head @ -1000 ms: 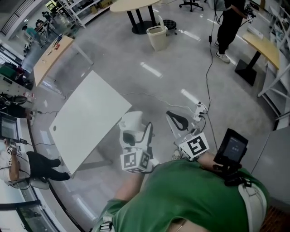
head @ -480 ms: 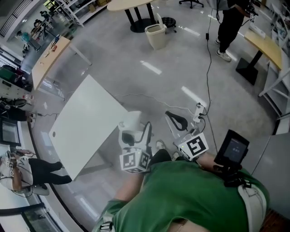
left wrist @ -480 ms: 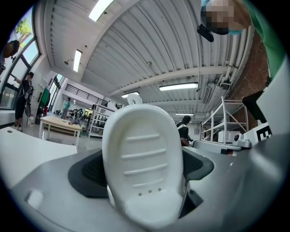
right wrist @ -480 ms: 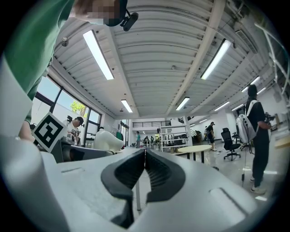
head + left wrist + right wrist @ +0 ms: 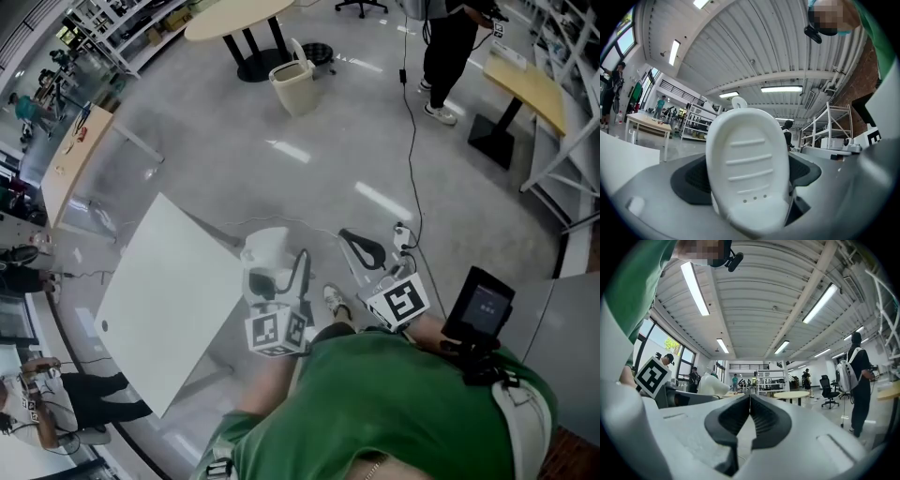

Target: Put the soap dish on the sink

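Soap dish [image 5: 747, 164] is riding upright in the left tongs [image 5: 279, 274], whose jaws are standing wide and pressing on its sides, its ribbed hollow facing back along the tongs. The right tongs [image 5: 363, 247] are travelling just beside them, jaws closed together on nothing.

What is changing is the ground under them. Over the last second the white table [image 5: 169, 309] has been sliding away to the left of the left tongs. The waste bin [image 5: 292, 86] and the round table [image 5: 234, 14] far ahead of both tongs are drifting leftward too. The person's shoe [image 5: 333, 300] is now showing below and between the tongs. Both tongs are keeping their places in front of the green shirt [image 5: 394, 412], so I am reading this as the person walking across the room, dish in grip. For the task, the carry is under way and the placing is not yet begun. No sink is showing in any view, so I cannot tell how far there is to go.

Beneath the tongs a glossy grey floor [image 5: 328, 178] is reflecting the ceiling lights, and a power strip [image 5: 405, 232] with its cable is lying just ahead of the right tongs. Well ahead of them a person in dark clothes [image 5: 448, 47] is standing near a wooden desk [image 5: 530, 84], and shelving [image 5: 122, 19] is lining the far wall.
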`<state>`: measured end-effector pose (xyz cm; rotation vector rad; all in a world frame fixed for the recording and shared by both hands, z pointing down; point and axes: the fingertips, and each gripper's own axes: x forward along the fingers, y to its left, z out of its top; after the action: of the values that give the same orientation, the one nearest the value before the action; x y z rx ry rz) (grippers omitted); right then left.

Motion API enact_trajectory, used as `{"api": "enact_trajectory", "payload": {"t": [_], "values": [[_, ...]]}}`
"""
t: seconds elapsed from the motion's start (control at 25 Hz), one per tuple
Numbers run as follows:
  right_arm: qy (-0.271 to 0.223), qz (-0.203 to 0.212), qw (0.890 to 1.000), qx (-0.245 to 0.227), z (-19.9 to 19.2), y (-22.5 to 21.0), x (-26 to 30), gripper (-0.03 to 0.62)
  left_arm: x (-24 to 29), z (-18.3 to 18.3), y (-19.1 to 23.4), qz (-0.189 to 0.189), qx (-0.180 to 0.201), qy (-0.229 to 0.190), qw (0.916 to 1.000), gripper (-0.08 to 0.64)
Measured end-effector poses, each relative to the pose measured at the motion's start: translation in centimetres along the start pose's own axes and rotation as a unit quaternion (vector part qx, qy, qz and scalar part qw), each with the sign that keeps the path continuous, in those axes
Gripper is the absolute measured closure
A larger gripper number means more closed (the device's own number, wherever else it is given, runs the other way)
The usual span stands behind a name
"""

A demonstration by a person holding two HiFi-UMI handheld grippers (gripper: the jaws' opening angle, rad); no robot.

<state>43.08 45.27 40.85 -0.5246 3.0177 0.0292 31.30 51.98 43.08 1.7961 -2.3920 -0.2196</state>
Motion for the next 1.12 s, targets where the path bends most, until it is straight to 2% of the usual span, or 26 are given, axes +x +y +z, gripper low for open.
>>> {"api": "enact_trajectory", "payload": {"t": [0.28,0.56,0.84,1.12], "values": [[0.005,-0.012,1.0,-0.02,0.0,-3.4,7.6,0.585,7.4,1.3,4.1,-0.017,-0.01,-0.007,0.9998,0.078],[0.009,-0.02,0.999,-0.031,0.2,-4.6,13.3,0.586,11.8,2.2,7.3,-0.031,-0.023,-0.007,0.9992,0.08],[0.018,-0.009,0.999,-0.038,-0.5,-5.3,18.0,0.586,14.6,2.1,10.4,-0.018,-0.048,-0.015,0.9986,0.08],[0.016,0.027,0.999,-0.034,-0.8,-6.8,23.2,0.586,18.1,3.0,12.9,0.013,-0.048,-0.024,0.9985,0.08]]}}
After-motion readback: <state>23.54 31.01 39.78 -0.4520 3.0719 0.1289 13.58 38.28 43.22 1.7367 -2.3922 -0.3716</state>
